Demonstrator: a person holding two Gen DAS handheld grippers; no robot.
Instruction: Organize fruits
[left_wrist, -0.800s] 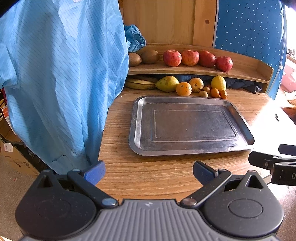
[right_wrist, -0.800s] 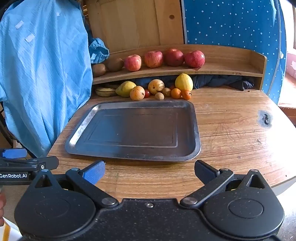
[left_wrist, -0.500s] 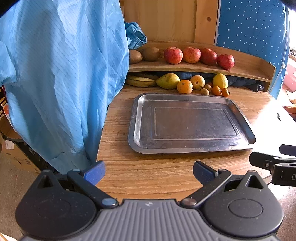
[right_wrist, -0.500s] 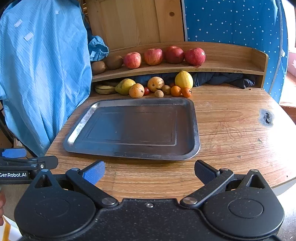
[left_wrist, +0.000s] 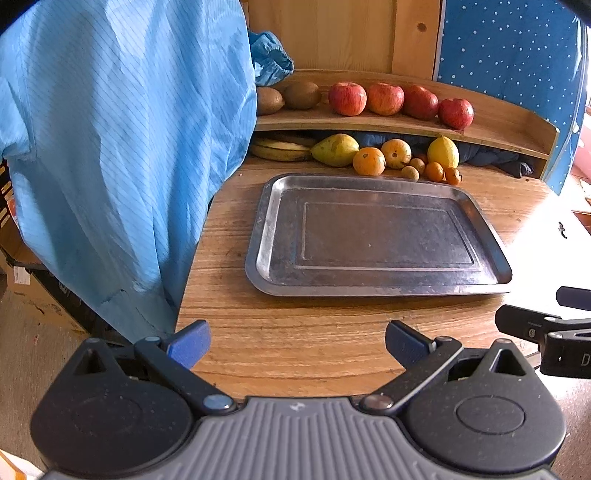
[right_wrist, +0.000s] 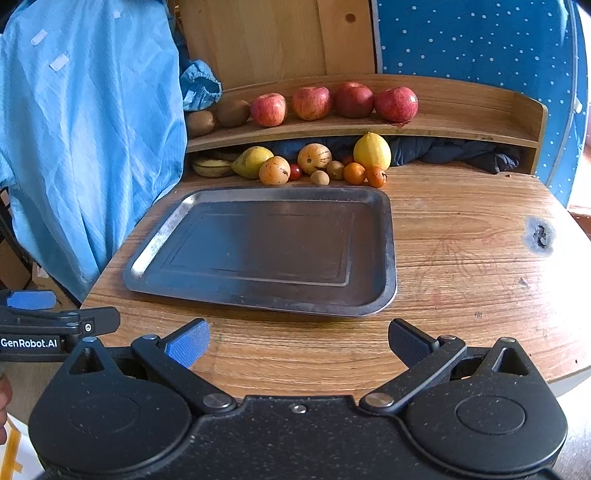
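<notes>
An empty metal tray (left_wrist: 266, 236) (right_wrist: 388, 258) lies on the round wooden table. Behind it, under a wooden shelf (left_wrist: 509, 122) (right_wrist: 480, 110), sit bananas (left_wrist: 280, 151), a pear (left_wrist: 334, 149) (right_wrist: 251, 160), oranges (left_wrist: 368, 161) (right_wrist: 274, 170), a lemon (left_wrist: 443, 152) (right_wrist: 372, 151) and small fruits. On the shelf stand several red apples (left_wrist: 347, 98) (right_wrist: 268, 109) and two kiwis (left_wrist: 302, 95) (right_wrist: 232, 112). My left gripper (left_wrist: 297, 341) and right gripper (right_wrist: 298, 341) hover open over the table's near edge, nothing between their fingers.
A light blue garment (left_wrist: 110, 147) (right_wrist: 85, 140) hangs at the table's left edge. A dark cloth (right_wrist: 461, 151) lies under the shelf at the right. The table (right_wrist: 480, 240) has a dark burn mark (right_wrist: 539, 236) on the right.
Both grippers have risen and edged forward slightly, so tray and fruit sit a little lower in view. Both stay open.
</notes>
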